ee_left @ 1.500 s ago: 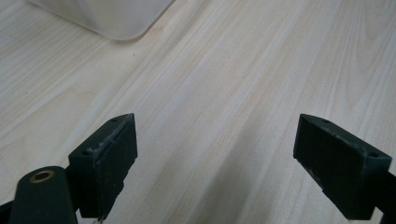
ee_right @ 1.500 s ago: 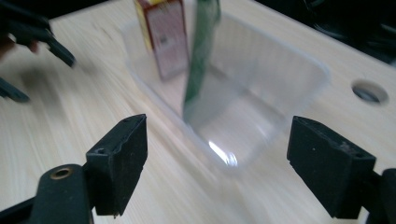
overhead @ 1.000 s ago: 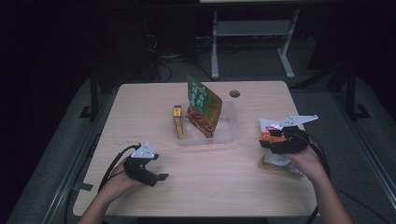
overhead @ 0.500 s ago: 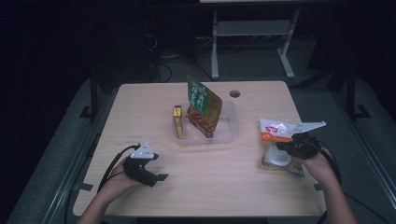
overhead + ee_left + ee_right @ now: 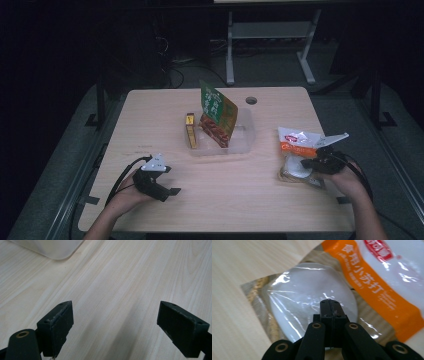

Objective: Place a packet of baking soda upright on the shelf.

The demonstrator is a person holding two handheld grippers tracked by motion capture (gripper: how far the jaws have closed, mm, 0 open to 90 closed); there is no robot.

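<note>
One tub corner, rest cropped

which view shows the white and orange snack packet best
The right gripper view: the white and orange plastic snack packet is close up, with its printed band and a pale round content readable, right behind the shut fingers. The high view shows it small at the table's right, by the right gripper. The left gripper view looks at bare wooden tabletop.

A pale wood-grain counter stands on a grey floor in a dark room; behind it, a grey metal frame and tangled cables.
</note>
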